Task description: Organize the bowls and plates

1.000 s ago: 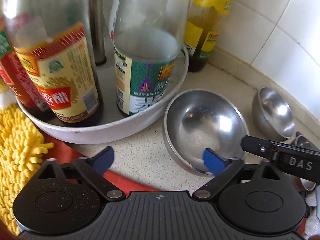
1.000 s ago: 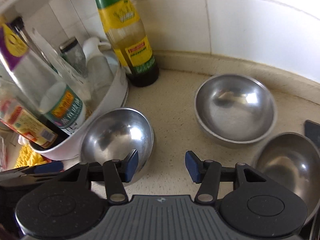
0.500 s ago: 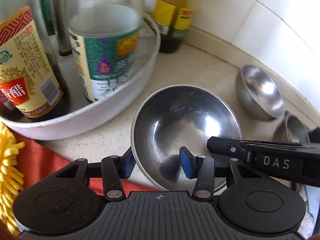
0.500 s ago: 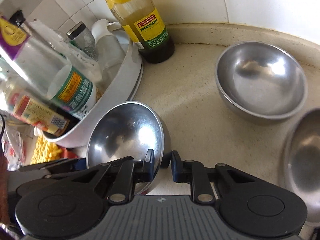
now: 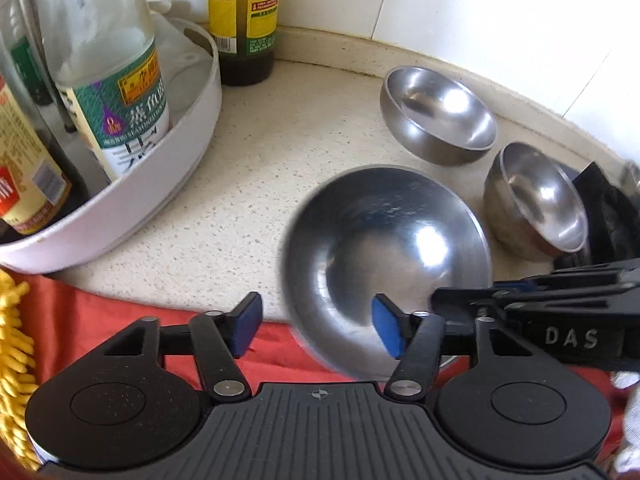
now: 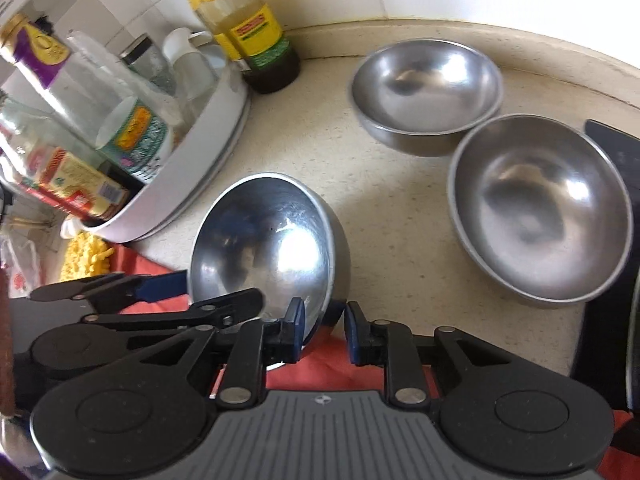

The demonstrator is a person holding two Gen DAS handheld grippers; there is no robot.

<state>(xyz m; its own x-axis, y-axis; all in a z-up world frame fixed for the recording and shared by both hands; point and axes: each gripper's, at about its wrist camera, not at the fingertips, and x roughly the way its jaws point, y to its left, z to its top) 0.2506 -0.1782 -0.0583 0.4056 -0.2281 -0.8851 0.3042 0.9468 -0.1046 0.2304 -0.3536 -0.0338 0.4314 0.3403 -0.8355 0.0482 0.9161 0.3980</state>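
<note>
A steel bowl (image 5: 384,248) is tilted and lifted off the beige counter; it also shows in the right wrist view (image 6: 264,248). My right gripper (image 6: 323,330) is shut on its near rim. My left gripper (image 5: 316,328) is open, its right pad inside the bowl and its left pad outside, not squeezing. Two more steel bowls stand on the counter: one near the wall (image 5: 436,114) (image 6: 426,90) and one to the right (image 5: 536,208) (image 6: 538,208).
A white round tray (image 5: 160,184) (image 6: 208,152) of sauce bottles stands at left. A dark-liquid bottle (image 5: 244,20) stands by the tiled wall. A red cloth (image 5: 100,316) and yellow mop pad (image 5: 16,352) lie at the near left. A black object (image 5: 608,208) is at right.
My right gripper closed on the bowl's rim and lifted and tilted it, drawing it nearer. My left gripper opened from around the rim and swung right.
</note>
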